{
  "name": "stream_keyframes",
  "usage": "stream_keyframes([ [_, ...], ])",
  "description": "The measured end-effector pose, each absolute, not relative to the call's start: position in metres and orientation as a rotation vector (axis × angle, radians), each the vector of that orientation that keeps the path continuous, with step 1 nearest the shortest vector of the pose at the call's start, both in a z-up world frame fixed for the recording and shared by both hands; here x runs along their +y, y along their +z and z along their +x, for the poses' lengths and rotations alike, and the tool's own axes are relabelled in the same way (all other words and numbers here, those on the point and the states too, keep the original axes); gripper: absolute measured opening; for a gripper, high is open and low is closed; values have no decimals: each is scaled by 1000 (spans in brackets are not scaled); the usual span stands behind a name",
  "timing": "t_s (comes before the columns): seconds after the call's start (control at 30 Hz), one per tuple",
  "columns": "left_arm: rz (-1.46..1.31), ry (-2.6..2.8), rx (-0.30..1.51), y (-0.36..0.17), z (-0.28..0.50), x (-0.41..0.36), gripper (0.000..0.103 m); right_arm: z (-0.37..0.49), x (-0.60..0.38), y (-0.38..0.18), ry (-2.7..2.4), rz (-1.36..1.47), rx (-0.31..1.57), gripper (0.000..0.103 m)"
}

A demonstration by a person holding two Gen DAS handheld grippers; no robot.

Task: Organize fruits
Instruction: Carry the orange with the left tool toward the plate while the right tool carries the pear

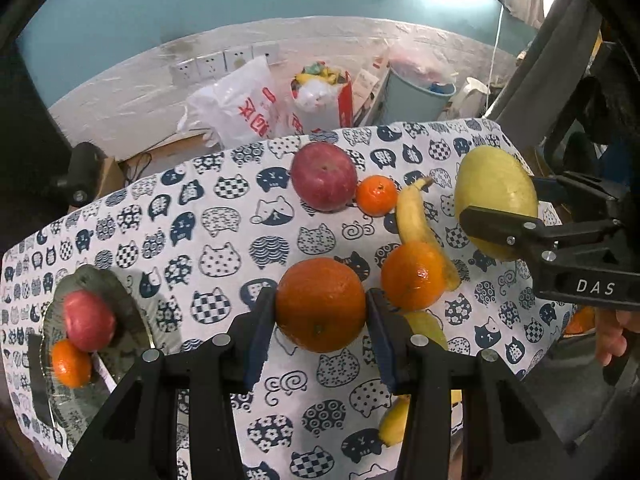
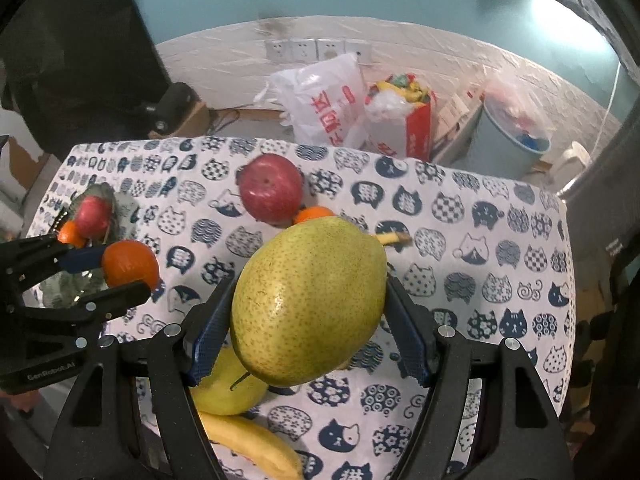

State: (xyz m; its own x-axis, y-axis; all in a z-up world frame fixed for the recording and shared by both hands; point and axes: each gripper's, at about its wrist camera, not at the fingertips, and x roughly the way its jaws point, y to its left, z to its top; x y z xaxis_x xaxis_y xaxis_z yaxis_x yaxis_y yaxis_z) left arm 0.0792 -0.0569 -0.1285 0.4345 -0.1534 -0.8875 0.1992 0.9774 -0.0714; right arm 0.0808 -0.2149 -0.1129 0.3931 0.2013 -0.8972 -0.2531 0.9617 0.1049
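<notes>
Overhead, the left gripper (image 1: 320,312) clamps an orange (image 1: 320,304) above the cat-print cloth (image 1: 224,216). Meanwhile the right gripper (image 2: 308,304) pinches a pear (image 2: 308,300), long axis tilted, stem toward camera.
</notes>
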Motion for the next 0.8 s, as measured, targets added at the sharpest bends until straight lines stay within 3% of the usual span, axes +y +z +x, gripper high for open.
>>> stream_keyframes([
  [0.8, -113, -75, 1067, -109, 38, 49, 46, 85, -100, -95, 481, -140, 1099, 73],
])
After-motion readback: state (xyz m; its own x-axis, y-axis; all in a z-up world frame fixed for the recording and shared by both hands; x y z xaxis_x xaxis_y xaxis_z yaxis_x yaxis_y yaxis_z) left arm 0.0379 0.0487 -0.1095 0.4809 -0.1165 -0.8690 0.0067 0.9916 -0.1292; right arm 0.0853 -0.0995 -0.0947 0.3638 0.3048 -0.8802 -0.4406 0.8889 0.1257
